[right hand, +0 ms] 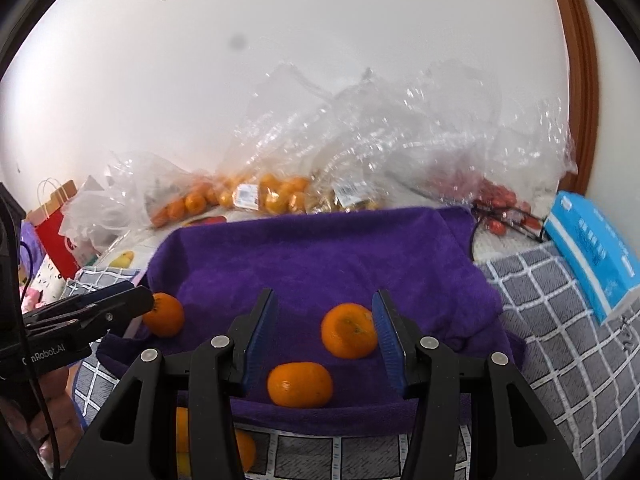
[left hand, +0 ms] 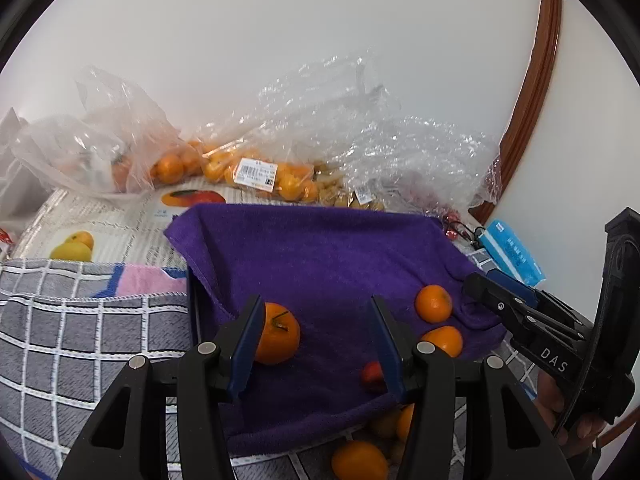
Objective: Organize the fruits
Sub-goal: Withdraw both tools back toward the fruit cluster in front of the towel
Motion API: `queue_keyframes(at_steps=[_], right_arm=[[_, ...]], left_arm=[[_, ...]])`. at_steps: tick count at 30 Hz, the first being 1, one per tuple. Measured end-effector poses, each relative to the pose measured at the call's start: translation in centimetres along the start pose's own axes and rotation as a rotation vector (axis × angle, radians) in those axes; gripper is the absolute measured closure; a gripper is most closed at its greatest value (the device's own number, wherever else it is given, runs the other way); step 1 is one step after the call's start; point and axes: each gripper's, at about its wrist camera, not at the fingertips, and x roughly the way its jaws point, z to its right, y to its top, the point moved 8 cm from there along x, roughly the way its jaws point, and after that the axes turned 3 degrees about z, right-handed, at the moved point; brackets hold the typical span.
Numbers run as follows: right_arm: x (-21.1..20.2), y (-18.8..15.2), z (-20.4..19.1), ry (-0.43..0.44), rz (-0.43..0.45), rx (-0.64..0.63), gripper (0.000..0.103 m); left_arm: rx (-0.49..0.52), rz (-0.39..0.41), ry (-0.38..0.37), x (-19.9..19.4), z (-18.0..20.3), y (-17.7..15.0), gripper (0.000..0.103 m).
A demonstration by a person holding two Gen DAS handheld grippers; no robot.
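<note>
I am mid-sort: my left tongs (left hand: 316, 336) stand open beside a round stemmed orange mandarin (left hand: 277, 338) on the purple towel (left hand: 320, 256), my right tongs (right hand: 325, 336) open around another mandarin (right hand: 349, 336), needing closure next.

blue box (right hand: 592, 252) lying at the right on the grey checked cloth (right hand: 552, 320) | red paper bag (right hand: 56, 220) far left | white wall (right hand: 320, 60) behind | brown door frame (right hand: 580, 80) right

Orange mandarins (right hand: 349, 330) on a purple towel (right hand: 320, 256), over grey white-checked cloth (right hand: 560, 320)
</note>
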Motion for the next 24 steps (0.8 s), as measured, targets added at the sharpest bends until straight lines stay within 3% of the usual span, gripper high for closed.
queue_keyframes(at_steps=[8,17,24], right_arm=[[-3.7,-0.2,-1.9,0.013,-0.010,0.001,0.054],[-6.3,-5.9,-3.9,0.040,-0.100,-0.009,0.054],[-6.2,-8.2,-4.5,0.056,-0.151,0.018,0.054]], left_arm=[[0.011,-0.016,0.084,-3.7,-0.5,-0.3,0.053],[-0.047,-0.111,0.152,-6.1,-4.3,-6.0,0.053],[-0.006,-0.159,0.176,-6.2,-5.6,-9.2,0.053]])
